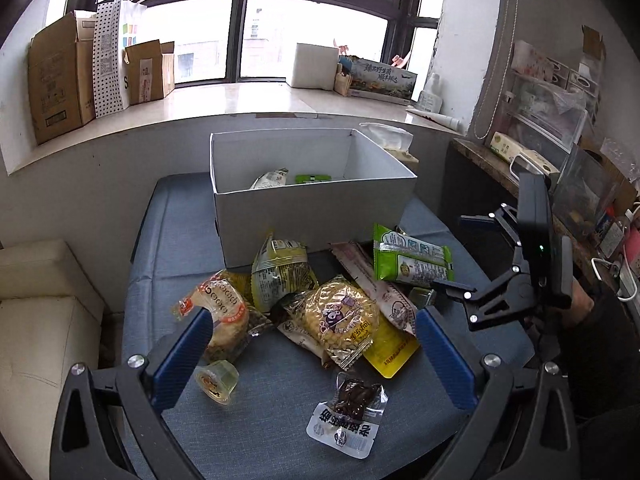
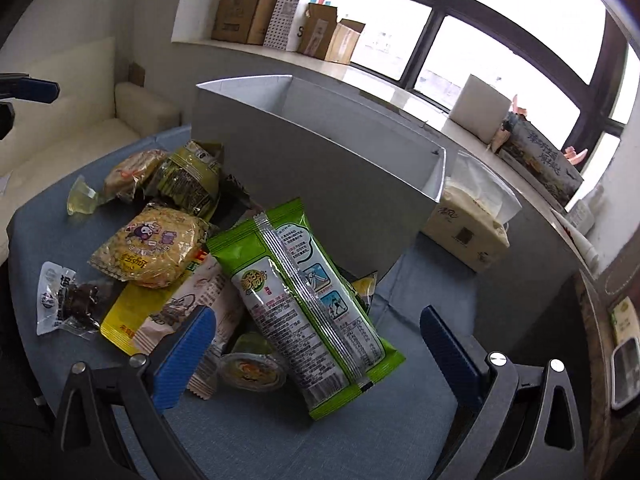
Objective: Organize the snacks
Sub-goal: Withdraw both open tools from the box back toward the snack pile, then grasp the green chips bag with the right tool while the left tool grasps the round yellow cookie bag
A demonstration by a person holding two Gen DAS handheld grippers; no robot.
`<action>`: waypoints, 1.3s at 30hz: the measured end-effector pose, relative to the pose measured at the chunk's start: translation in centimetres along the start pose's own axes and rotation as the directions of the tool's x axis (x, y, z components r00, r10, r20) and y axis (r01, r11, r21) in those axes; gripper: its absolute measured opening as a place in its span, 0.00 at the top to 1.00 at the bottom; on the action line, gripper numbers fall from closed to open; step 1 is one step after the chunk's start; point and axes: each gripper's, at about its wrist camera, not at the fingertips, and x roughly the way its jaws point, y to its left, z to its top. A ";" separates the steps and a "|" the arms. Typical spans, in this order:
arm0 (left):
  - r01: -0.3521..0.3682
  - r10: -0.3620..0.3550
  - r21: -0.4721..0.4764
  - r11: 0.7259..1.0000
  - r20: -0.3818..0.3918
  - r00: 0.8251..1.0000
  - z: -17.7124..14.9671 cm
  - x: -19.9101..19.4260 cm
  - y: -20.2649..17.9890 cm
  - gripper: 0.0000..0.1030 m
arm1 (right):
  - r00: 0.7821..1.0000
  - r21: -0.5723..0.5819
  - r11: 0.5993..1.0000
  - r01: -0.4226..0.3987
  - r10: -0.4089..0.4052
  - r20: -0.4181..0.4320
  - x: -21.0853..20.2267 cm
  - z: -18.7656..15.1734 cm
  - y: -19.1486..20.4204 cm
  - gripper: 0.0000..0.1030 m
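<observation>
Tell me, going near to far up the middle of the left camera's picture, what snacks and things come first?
Dark snack in a clear pouch → yellow corn-snack bag → olive-green packet → white box → window sill.

- Large dark-framed window lets in bright daylight.
- Pale stone sill holds cardboard boxes.
- Cream sofa sits beside the blue cushion.

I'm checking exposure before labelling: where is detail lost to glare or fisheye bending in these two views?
Left wrist view: the window is blown out white, and the sill curves with the lens; the snacks stay sharp. Right wrist view: the window is also overexposed, the white box walls bow, and the green packet shows foil glare.
</observation>
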 end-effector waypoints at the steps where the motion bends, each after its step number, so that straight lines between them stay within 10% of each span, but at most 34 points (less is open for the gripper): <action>1: 0.004 -0.004 0.000 1.000 -0.002 1.000 -0.1 0.0 0.0 0.00 | 1.000 -0.019 0.999 -0.026 0.026 -0.008 0.7 0.2 -0.3 0.00; 13: 0.001 -0.001 0.008 1.000 -0.023 1.000 -0.9 0.5 0.3 0.00 | 0.986 -0.203 0.973 -0.111 0.083 -0.142 6.2 0.6 0.2 0.10; 15: -0.007 0.008 0.002 1.000 -0.030 1.000 -1.0 0.6 0.6 0.00 | 0.981 -0.153 0.977 -0.145 0.122 -0.148 6.3 0.5 -0.3 0.28; 25: -0.014 0.011 -0.050 0.999 -0.052 0.999 -1.3 1.4 2.0 0.00 | 0.986 0.162 0.973 -0.165 0.168 -0.009 1.5 -0.8 -4.5 0.29; 39: 0.061 -0.072 -0.085 0.995 -0.136 0.988 -2.4 5.6 1.6 0.00 | 0.953 0.556 0.784 -0.275 0.144 0.268 -8.2 -3.2 -3.9 0.29</action>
